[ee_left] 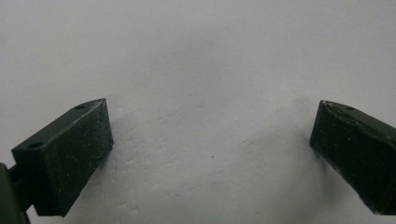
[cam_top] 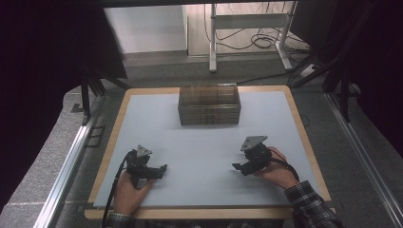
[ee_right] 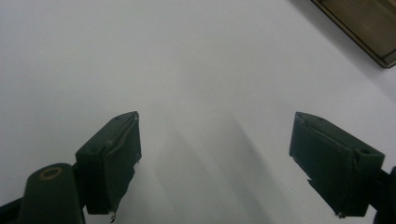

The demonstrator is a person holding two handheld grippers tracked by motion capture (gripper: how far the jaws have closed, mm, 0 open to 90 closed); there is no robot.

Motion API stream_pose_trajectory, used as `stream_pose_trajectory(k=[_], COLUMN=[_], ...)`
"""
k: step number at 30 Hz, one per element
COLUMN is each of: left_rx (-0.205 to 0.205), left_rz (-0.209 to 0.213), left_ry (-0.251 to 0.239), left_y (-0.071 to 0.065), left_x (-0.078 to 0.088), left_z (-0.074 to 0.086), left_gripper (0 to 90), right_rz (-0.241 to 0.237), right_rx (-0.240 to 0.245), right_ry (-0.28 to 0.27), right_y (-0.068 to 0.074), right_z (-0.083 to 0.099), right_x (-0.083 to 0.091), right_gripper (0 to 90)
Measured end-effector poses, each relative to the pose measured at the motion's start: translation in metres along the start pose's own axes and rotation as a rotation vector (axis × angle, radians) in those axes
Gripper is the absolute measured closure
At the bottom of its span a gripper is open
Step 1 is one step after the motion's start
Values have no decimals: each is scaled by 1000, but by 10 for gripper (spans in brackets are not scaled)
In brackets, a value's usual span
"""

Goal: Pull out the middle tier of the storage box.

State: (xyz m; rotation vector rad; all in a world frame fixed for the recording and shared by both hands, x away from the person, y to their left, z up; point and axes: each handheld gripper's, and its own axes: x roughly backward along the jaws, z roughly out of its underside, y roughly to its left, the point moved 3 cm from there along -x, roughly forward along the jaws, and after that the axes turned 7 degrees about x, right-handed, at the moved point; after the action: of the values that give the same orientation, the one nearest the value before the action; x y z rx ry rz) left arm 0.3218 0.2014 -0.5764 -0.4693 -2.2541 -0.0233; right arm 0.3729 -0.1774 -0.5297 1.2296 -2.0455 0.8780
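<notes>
A person's two hands rest on a pale grey mat (cam_top: 204, 142), each holding a black two-jaw gripper. My left gripper (cam_top: 164, 169) lies low at the near left and points right; in the left gripper view (ee_left: 212, 144) its jaws stand wide apart over bare mat. My right gripper (cam_top: 236, 167) sits at the near right and points left; in the right gripper view (ee_right: 215, 154) its jaws are also apart with nothing between them. A brown compartmented box (cam_top: 209, 105) stands at the far middle of the mat; its corner (ee_right: 373, 28) appears at the upper right of the right gripper view.
The mat lies on a wooden table (cam_top: 112, 142) with a light rim. Beyond the far edge stand a white frame's legs (cam_top: 213, 47) and loose cables (cam_top: 259, 42) on the floor. Dark curtains hang at both sides.
</notes>
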Motion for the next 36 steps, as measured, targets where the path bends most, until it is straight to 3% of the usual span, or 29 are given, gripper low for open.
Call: stream_pose_trajectory(k=[12, 18, 36], left_rx=[0, 0, 0], left_rz=[0, 0, 0], left_ry=[0, 0, 0], left_y=[0, 0, 0], left_x=[0, 0, 0], left_z=[0, 0, 0], left_gripper=[0, 0, 0], right_rz=[51, 83, 141], right_rx=[49, 100, 140], right_ry=[26, 46, 66], right_y=[0, -2, -6], right_z=[-8, -14, -23], right_x=[-2, -4, -8], right_gripper=[185, 228, 257])
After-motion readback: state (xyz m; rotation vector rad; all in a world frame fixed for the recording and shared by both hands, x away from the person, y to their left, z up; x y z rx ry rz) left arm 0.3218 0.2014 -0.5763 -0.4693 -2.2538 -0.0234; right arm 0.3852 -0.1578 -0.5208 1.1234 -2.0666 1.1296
